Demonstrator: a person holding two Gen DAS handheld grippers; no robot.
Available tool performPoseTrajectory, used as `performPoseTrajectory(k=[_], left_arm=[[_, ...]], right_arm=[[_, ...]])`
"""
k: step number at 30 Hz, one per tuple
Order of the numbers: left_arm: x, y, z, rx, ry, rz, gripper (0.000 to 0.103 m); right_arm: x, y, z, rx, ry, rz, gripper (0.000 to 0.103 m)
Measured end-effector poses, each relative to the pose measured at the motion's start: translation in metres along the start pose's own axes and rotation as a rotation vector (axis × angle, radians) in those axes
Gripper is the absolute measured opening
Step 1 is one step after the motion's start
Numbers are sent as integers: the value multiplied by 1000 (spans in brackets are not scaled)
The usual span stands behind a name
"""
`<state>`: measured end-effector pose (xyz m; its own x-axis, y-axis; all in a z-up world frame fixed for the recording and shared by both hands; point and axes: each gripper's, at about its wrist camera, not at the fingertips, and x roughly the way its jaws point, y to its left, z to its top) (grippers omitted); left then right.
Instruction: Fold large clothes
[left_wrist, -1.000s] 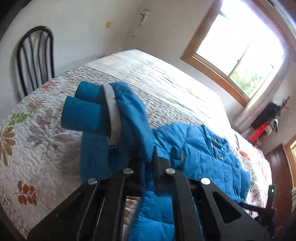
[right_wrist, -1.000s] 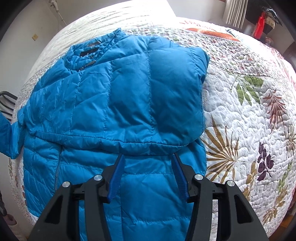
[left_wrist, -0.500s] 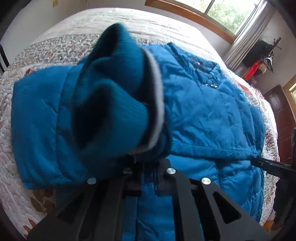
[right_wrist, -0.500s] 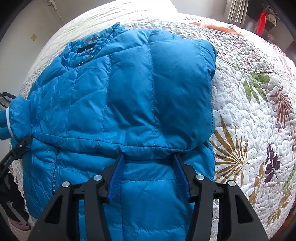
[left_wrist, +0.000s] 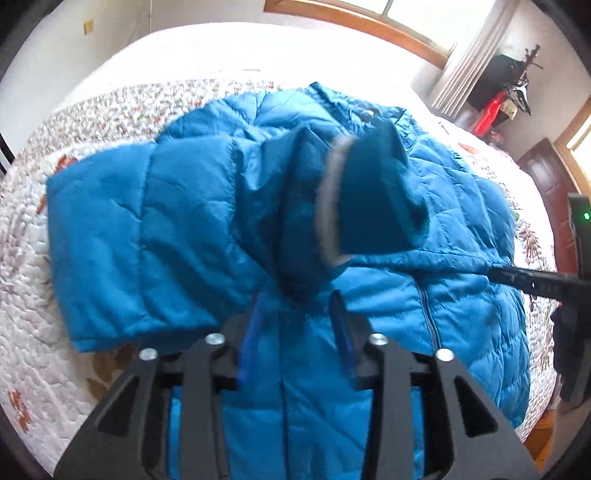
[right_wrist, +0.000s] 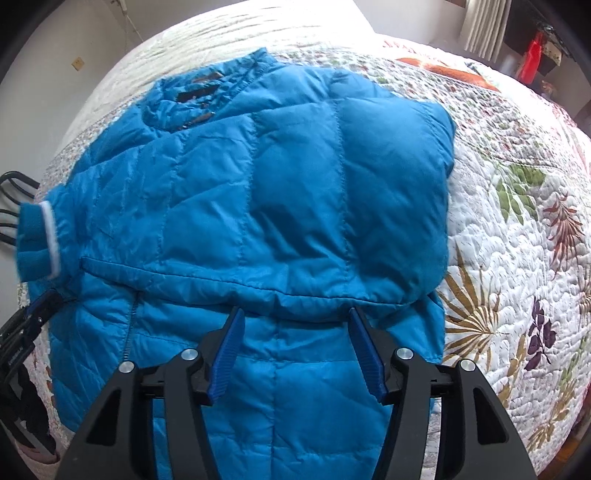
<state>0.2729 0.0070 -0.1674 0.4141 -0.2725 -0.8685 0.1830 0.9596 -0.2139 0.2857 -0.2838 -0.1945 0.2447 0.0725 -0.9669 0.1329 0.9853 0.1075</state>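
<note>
- The left gripper (left_wrist: 297, 314) had just been opening; its jaws stood partly apart, and the knit cuff (left_wrist: 373, 199) of the sleeve hung loose just past the fingertips, blurred, no pad pressing on it.
- The blue puffer jacket (right_wrist: 258, 206) lay spread across the middle of the quilted bed (right_wrist: 517, 258), one sleeve folded over its front.
- The right gripper (right_wrist: 295, 325) had its jaws about halfway apart over the sleeve's lower edge, gripping nothing.
- A window (left_wrist: 406, 14) stood beyond the bed's far edge.

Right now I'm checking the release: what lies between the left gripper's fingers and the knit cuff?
Only blue jacket fabric; the left gripper, just opened, stands below the cuff, per the left wrist view.
</note>
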Motion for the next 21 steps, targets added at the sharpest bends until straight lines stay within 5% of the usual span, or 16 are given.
performPoseTrajectory(k=[3,8,17,21], left_arm=[[-17,16,-2,-42,-24,-8,39],[-10,64,10,-187,-32,203,39],[14,91,12,-207,6,225,38],[13,92,16,-218,5,200,39]], right_arm=[[-4,21,5,-30,-6,83,59],[-1,65,25,-91,7,205,60],[33,145,64,-198,53,270,64],[48,162,67,-229,84,280,18]])
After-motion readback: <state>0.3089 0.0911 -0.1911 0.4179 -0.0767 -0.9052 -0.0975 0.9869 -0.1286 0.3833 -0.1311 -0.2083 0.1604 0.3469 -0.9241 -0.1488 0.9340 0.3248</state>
